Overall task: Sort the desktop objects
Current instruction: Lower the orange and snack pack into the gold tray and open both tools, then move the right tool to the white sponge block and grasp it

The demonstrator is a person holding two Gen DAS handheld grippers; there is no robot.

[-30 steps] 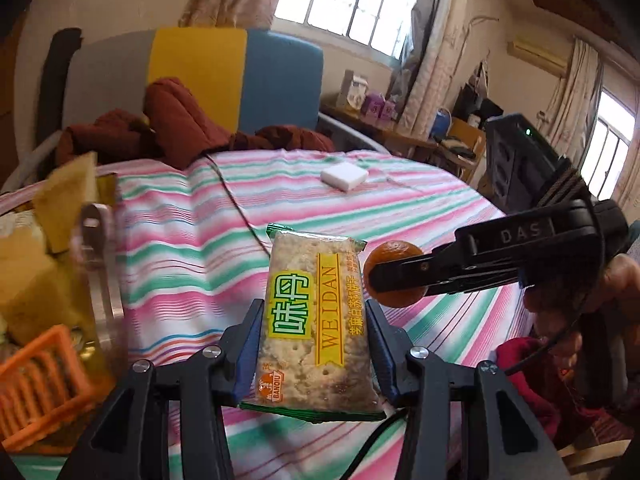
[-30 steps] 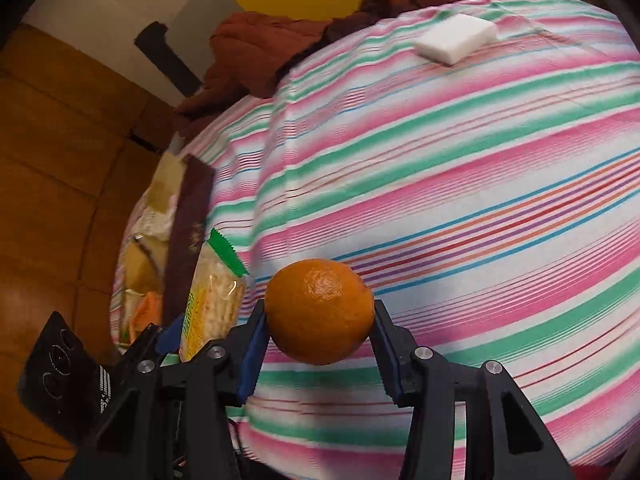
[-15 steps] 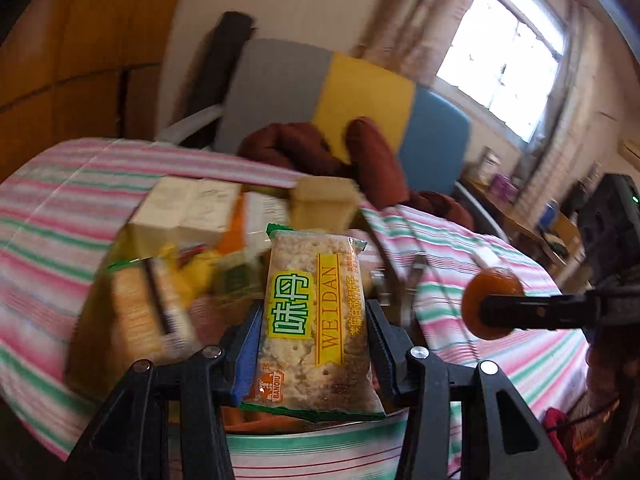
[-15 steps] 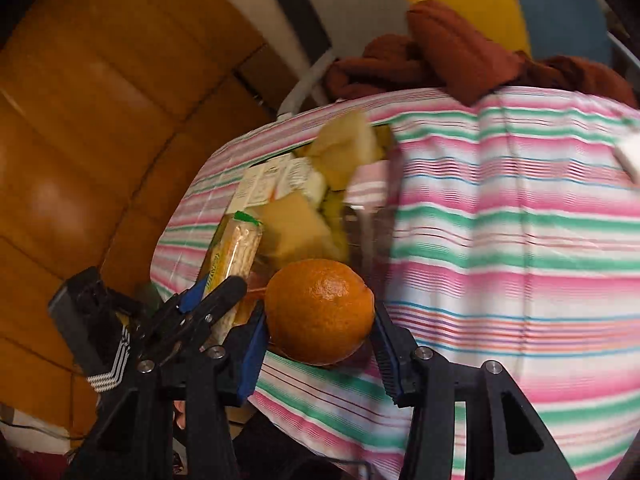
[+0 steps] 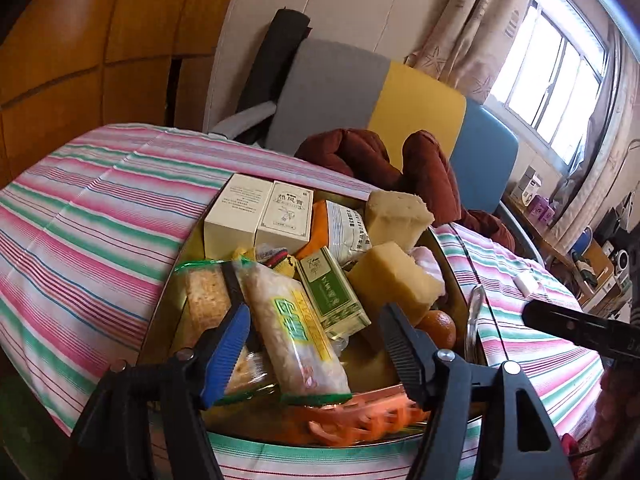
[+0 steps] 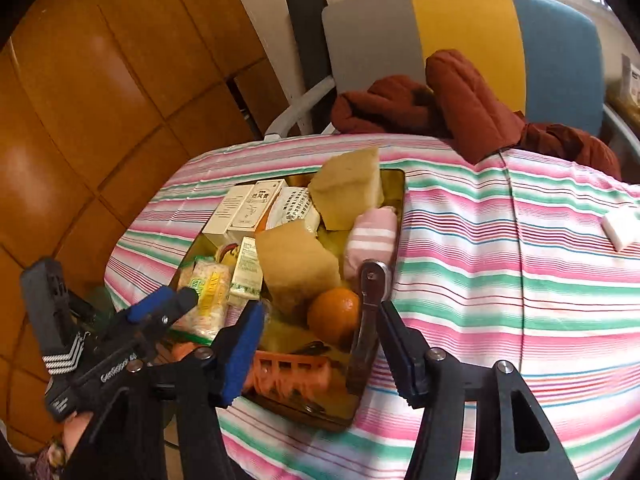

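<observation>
Fingers on both grippers are spread wide with nothing between them. The left gripper (image 5: 314,350) hangs over the near end of the tray (image 6: 394,196), and the right gripper (image 6: 320,344) is over the tray's near right corner. The cracker packet (image 5: 294,340) lies in the tray at the near left, leaning on a second cracker packet (image 5: 204,300). The orange (image 6: 335,314) sits in the tray near its right edge, touching the nearer sponge.

Counting what's piled in there: two cracker packets, one orange, two yellow sponge blocks (image 6: 298,266), two white boxes (image 5: 260,214) at the far left, one green sachet (image 5: 330,290), one pink striped roll (image 6: 372,240), one orange comb-like thing (image 5: 362,414) at the near edge.

The tray sits on a pink-and-green striped tablecloth (image 6: 500,280). A small white block (image 6: 622,226) lies well apart on the right. Behind the table there's a grey, yellow and blue chair (image 5: 400,104) with a rust-red garment (image 6: 468,108), wood panelling on the left and a curtained window (image 5: 556,68) far right.
</observation>
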